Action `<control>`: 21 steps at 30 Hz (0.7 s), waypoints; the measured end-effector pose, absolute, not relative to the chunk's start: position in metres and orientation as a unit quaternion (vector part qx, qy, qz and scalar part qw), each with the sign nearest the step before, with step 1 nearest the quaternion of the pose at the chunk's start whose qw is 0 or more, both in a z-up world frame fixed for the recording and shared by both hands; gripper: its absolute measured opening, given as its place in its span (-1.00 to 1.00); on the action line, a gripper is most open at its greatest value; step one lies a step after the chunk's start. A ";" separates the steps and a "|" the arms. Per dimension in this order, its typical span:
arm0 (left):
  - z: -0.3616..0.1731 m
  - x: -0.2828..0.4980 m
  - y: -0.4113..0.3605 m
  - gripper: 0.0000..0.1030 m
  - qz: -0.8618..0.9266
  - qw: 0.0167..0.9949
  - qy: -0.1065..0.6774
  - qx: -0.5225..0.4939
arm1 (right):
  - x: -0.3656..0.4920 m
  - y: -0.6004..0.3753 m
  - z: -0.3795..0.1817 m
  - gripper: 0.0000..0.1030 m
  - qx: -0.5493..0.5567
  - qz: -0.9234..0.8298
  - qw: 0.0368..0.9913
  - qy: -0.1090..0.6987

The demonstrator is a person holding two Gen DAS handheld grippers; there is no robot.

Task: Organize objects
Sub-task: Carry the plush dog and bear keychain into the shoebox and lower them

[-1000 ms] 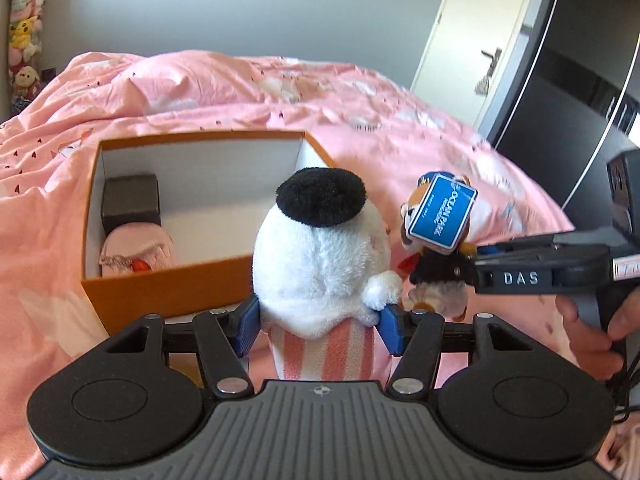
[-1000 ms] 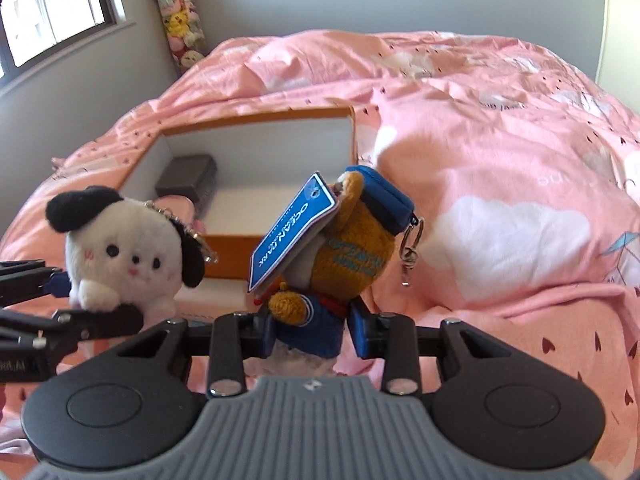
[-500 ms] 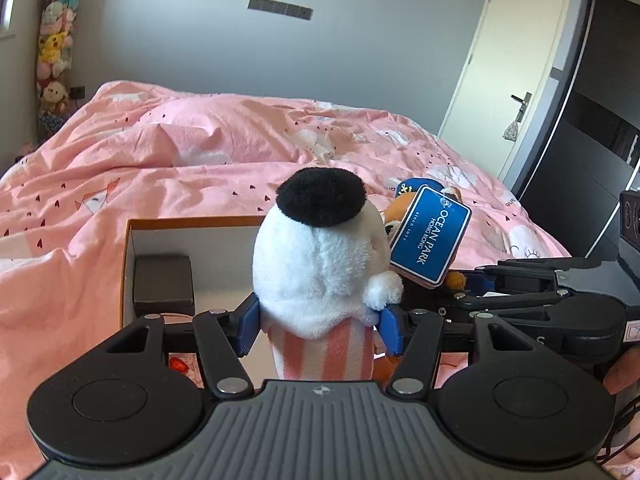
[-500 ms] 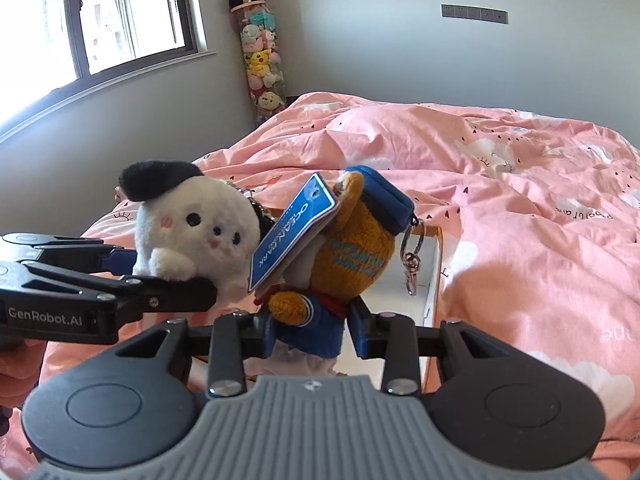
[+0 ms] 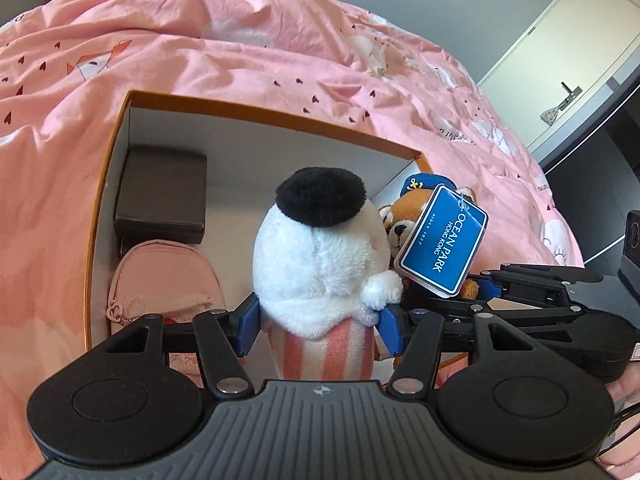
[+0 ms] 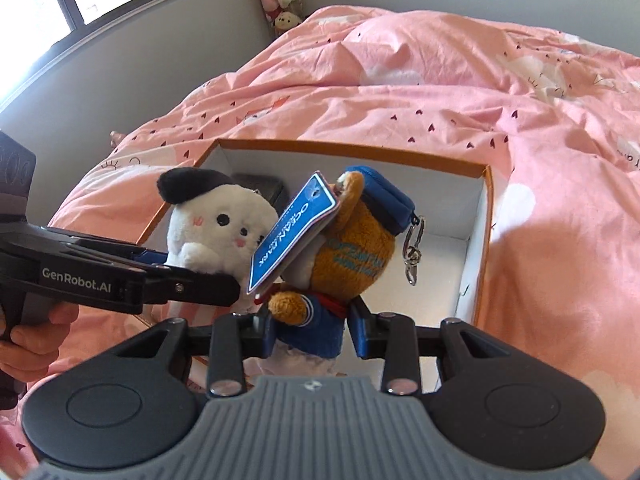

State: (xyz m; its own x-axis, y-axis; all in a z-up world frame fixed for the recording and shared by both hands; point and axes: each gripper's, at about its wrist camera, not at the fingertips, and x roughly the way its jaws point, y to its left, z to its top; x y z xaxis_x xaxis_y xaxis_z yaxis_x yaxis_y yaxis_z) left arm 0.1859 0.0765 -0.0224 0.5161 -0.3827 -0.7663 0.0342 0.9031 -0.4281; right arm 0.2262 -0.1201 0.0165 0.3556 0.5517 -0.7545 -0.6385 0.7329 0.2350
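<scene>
1. Orange cardboard box with white inside [image 5: 256,112] on the pink duvet [image 5: 240,40] holds a dark rectangular case [image 5: 160,196] at far left and a pink zip pouch [image 5: 164,280] nearer.
2. Left gripper [image 5: 318,320] is clamped on the white plush dog with black cap [image 5: 320,256], over the box.
3. Right gripper [image 6: 310,330] is clamped on the brown plush in blue sailor suit [image 6: 352,248], beside it.

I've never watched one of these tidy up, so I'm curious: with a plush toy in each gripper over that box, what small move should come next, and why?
Probably lower both toys into the orange cardboard box. The left gripper is shut on the white plush dog with a black hat, the right gripper on the brown plush in a blue sailor suit; both hang above bare white floor beside the dark grey case and pink pouch.
</scene>
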 end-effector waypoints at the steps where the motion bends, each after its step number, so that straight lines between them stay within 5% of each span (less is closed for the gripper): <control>1: -0.026 0.188 0.076 0.31 -0.118 0.848 0.484 -0.182 | 0.228 -0.117 0.012 -0.26 -0.051 0.369 0.814 0.447; 21: -0.065 0.208 0.061 0.36 -0.109 0.811 0.561 -0.127 | 0.268 -0.089 -0.055 -0.23 -0.102 0.373 0.728 0.566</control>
State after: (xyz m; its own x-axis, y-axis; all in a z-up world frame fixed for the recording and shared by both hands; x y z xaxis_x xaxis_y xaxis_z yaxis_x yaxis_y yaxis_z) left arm 0.2082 0.0608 -0.0655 0.3462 -0.3192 -0.8822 0.0351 0.9441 -0.3278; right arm 0.2678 -0.0889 -0.0553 0.0817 0.4283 -0.9000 -0.6580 0.7014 0.2741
